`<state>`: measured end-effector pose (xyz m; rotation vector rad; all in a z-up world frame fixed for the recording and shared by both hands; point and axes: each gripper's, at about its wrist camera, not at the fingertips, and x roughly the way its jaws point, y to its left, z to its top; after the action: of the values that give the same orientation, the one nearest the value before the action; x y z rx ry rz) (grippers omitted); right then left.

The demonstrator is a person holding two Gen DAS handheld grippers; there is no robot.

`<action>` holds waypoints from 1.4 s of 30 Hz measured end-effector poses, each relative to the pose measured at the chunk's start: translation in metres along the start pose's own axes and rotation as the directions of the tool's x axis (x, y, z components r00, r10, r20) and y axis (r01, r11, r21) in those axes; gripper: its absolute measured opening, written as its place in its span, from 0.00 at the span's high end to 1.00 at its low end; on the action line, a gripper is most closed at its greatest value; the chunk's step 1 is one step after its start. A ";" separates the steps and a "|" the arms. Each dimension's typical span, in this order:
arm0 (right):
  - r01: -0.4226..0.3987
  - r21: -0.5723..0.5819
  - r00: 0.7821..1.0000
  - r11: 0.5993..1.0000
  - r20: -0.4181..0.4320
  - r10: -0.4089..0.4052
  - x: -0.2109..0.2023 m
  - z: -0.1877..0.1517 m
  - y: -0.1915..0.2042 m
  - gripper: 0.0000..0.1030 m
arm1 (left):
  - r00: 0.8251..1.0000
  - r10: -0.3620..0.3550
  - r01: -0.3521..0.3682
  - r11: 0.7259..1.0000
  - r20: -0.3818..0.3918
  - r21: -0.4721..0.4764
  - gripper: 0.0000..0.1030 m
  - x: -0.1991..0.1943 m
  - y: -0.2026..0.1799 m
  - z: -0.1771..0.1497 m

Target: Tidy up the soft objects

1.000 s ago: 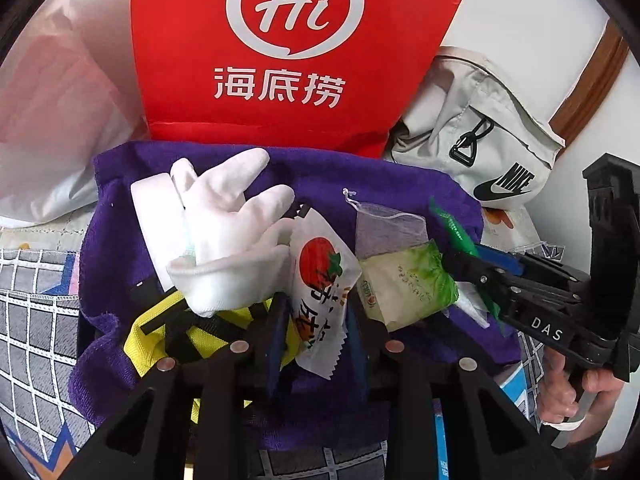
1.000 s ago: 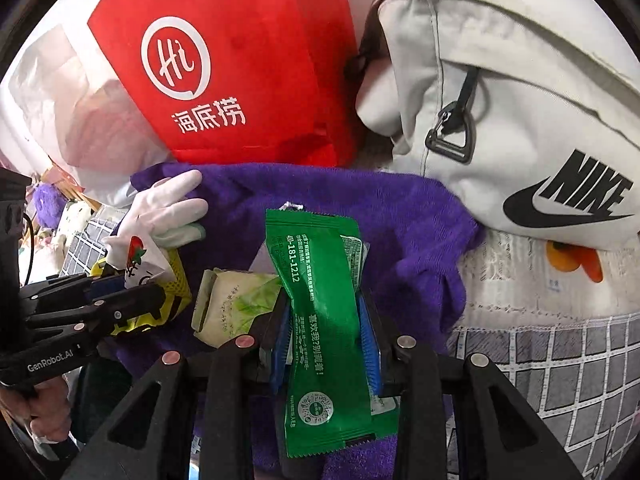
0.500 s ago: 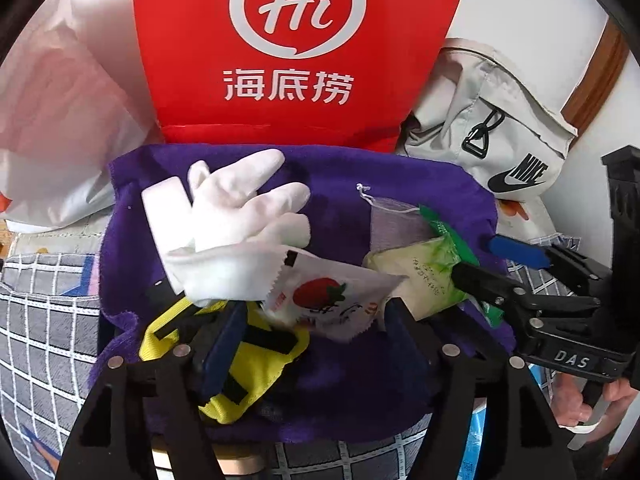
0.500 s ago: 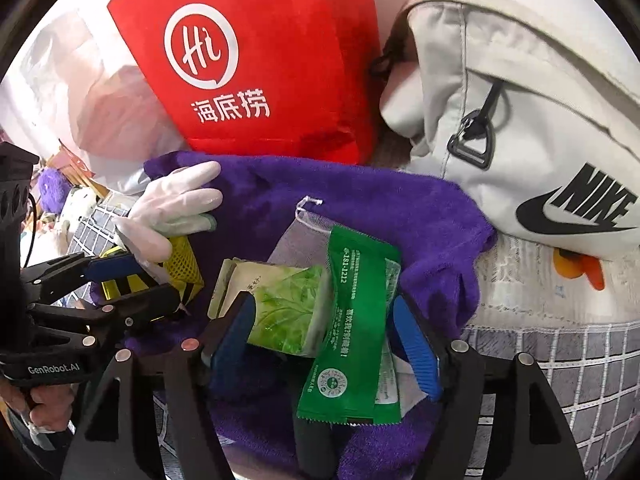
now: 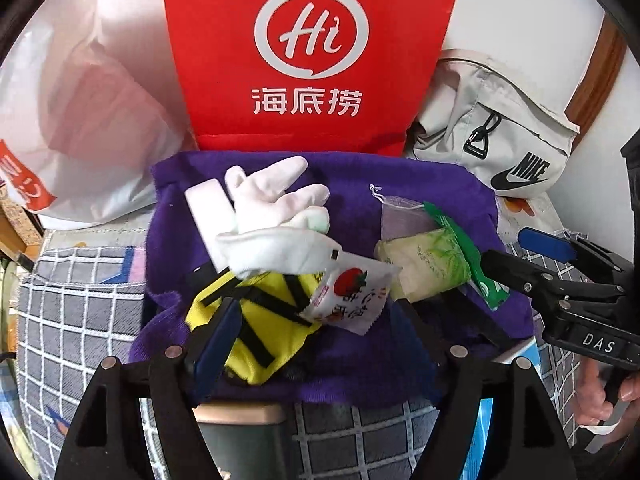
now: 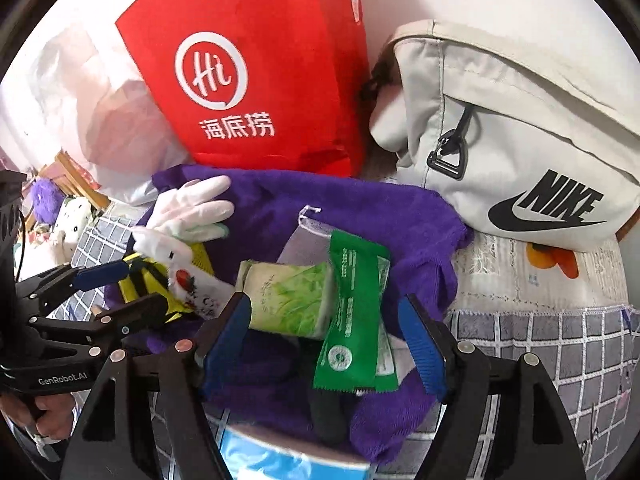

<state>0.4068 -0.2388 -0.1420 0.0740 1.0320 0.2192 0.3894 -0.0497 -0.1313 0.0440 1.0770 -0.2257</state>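
A purple towel [image 5: 400,184] [image 6: 360,208] holds several soft items. On it lie a white glove [image 5: 276,204] [image 6: 192,208], a yellow pouch with black straps [image 5: 260,320] [image 6: 148,280], a white strawberry sachet [image 5: 348,296] [image 6: 196,284], a pale green tissue pack [image 5: 428,264] [image 6: 292,300], a green sachet [image 5: 460,244] [image 6: 352,320] and a mesh drawstring bag [image 5: 400,216]. My left gripper [image 5: 320,340] [image 6: 108,288] is open over the yellow pouch and strawberry sachet. My right gripper [image 6: 328,336] [image 5: 516,256] is open around the tissue pack and green sachet.
A red Haidilao bag [image 5: 312,52] [image 6: 248,72] stands behind the towel. A white Nike bag [image 5: 500,140] [image 6: 520,140] lies at the right, a white plastic bag [image 5: 80,112] at the left. A grey checked cloth [image 5: 80,312] covers the surface.
Both grippers opened. The left let go of the strawberry sachet, the right let go of the green sachet; both sachets now lie on the pile. Both grippers pulled back a little.
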 end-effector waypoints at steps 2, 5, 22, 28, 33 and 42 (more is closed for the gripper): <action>0.023 -0.003 1.000 1.000 0.005 -0.023 -0.008 -0.004 0.003 0.27 | 1.000 0.001 -0.001 1.000 0.002 -0.001 0.27 -0.007 -0.001 -0.003; 0.038 0.008 0.999 0.999 0.009 -0.038 -0.024 -0.013 0.008 0.26 | 1.000 0.003 -0.002 1.000 0.014 -0.003 0.27 -0.024 -0.002 -0.011; 0.101 0.003 0.985 0.995 0.141 -0.100 -0.136 -0.095 0.054 0.00 | 0.990 0.113 -0.107 0.991 0.080 -0.077 0.13 -0.121 -0.003 -0.079; 0.099 0.022 0.976 0.995 0.191 -0.101 -0.177 -0.132 0.066 0.00 | 0.984 0.122 -0.110 0.989 0.131 -0.096 0.13 -0.160 -0.007 -0.117; 0.121 0.027 0.965 0.992 0.233 -0.124 -0.208 -0.164 0.075 0.00 | 0.974 0.123 -0.105 0.989 0.190 -0.101 0.13 -0.193 -0.015 -0.149; 0.125 0.036 0.941 0.991 0.313 -0.130 -0.263 -0.217 0.087 0.00 | 0.953 0.119 -0.105 0.992 0.280 -0.065 0.13 -0.244 -0.035 -0.197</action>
<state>0.0783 -0.2194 -0.0176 0.0537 0.7159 0.0764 0.1007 -0.0155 -0.0090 0.0275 0.7910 -0.0989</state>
